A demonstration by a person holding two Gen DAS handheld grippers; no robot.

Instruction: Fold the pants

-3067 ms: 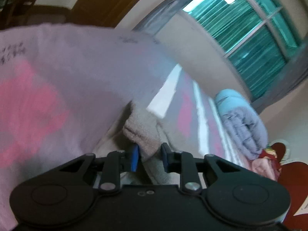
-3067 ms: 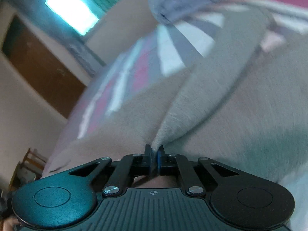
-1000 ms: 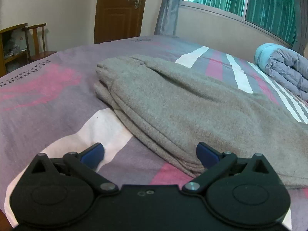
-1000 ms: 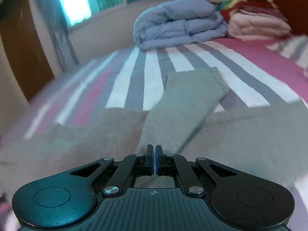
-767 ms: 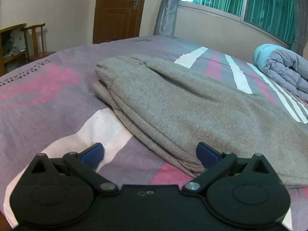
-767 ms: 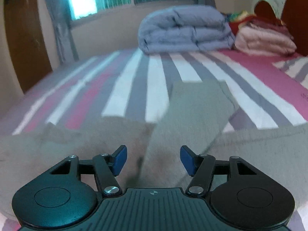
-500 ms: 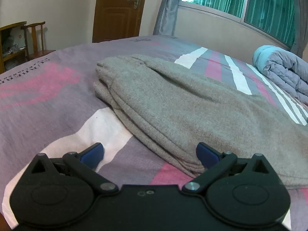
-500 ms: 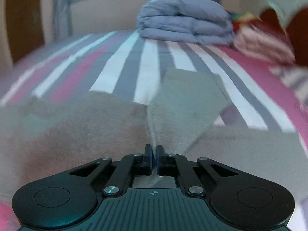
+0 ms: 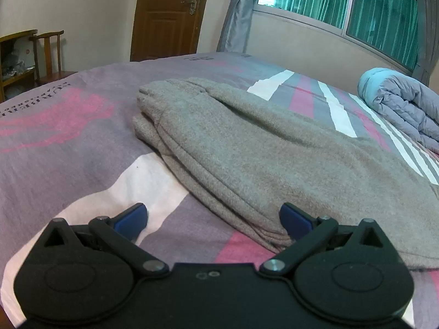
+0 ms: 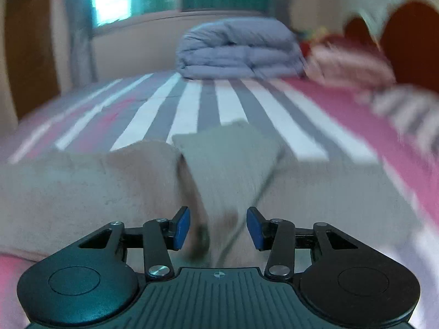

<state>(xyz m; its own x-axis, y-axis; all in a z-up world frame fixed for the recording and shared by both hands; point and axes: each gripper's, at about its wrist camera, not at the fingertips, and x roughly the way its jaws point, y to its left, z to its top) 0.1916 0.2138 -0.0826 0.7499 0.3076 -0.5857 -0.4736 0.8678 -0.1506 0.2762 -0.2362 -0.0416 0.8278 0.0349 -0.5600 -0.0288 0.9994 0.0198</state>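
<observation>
The grey pants are laid lengthwise on the bed, doubled over. The left gripper is held wide open and empty at their near edge; the right gripper is parted, empty, around a raised fold, and judged nearer.

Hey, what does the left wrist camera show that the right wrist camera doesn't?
Only the left wrist view shows the wooden door, the chair by the wall, and the bunched end of the gray pants.

Only the right wrist view shows the pink folded bedding, the red headboard, and a raised ridge of the pants between the open right gripper fingers.

Both show the pants, the striped bedsheet, the folded gray-blue duvet, green curtains, and an open gripper; the left gripper is open too.
</observation>
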